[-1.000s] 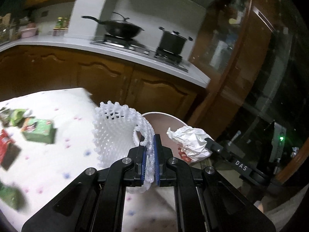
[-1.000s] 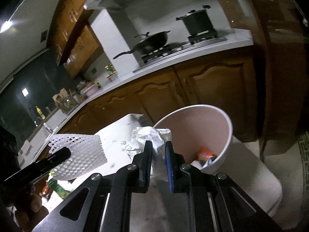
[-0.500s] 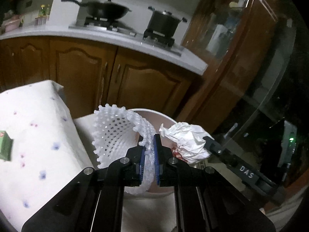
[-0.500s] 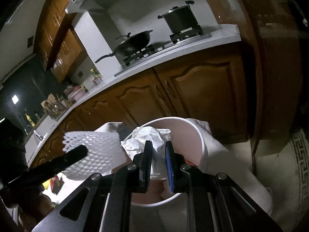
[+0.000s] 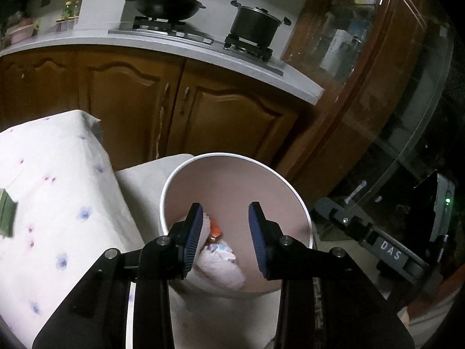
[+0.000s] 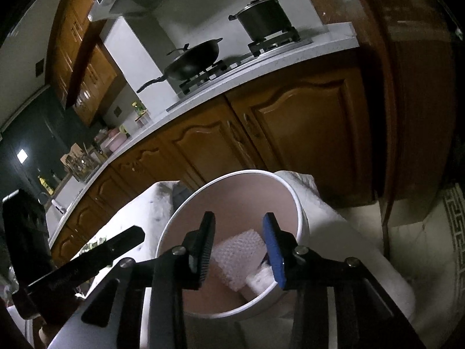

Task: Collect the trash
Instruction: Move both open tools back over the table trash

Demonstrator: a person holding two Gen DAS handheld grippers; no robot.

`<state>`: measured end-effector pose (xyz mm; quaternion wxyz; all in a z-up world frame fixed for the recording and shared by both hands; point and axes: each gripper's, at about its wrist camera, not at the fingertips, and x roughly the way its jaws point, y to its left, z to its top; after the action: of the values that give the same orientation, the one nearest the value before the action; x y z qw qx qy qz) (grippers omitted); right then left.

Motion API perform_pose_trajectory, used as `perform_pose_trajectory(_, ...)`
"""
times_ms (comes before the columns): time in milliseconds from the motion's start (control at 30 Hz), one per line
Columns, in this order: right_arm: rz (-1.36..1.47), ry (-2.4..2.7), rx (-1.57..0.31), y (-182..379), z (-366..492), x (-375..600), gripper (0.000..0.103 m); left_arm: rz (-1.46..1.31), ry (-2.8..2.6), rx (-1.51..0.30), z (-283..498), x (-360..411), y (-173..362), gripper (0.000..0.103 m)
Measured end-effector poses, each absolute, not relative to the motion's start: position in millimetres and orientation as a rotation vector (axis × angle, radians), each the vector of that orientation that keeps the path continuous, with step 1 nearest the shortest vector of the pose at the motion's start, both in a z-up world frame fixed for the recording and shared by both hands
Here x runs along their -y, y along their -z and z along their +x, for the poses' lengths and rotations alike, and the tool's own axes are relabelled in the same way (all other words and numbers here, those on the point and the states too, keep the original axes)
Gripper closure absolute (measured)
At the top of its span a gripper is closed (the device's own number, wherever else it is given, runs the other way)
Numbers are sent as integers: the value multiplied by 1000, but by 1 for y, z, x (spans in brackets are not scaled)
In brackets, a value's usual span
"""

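Two grippers over white bin (image 5: 293, 195), both with jaws opening, nothing between pads. Left gripper (image 5: 225, 229): foam net it clenched a second ago now gone from its jaws. Right gripper (image 6: 239, 242): crumpled paper wad likewise released. Both items now inside bin: foam net (image 6: 238, 257) against inner wall, paper wad (image 5: 221, 264) at bottom beside orange wrapper (image 5: 215, 229). Judgement: this drop complete. Green packet (image 5: 6, 218) at edge of flowered tablecloth (image 5: 52, 174), so collecting appears unfinished.
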<state>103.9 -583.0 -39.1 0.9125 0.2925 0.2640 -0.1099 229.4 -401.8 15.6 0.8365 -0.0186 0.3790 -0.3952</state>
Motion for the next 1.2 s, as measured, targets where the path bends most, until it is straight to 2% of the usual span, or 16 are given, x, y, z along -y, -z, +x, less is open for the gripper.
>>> perform_pose_trajectory(133,614,232,-536,37,100,582,64,-39,817,-793,224,388,-17,71)
perform_pose_trajectory(200,616,234,-533,35,98,579,55,-49,809,-793,222,380,-18,66)
perform_pose_trajectory(267,621,226,-524,33,96,576,38,-48,791,-790,219,370,-20,62)
perform_pose_trajectory(333,624,219,-516,30,94,571,33,-53,786,-787,216,361,-21,62)
perform_pose_trajectory(900,586,57,-524,7,104,492,31,-115,665,-705,182,242,-55,53)
perform_pose_trajectory(1200,571,-36,-555,10,117,442,28,-131,558,-670,166,173,-54,48)
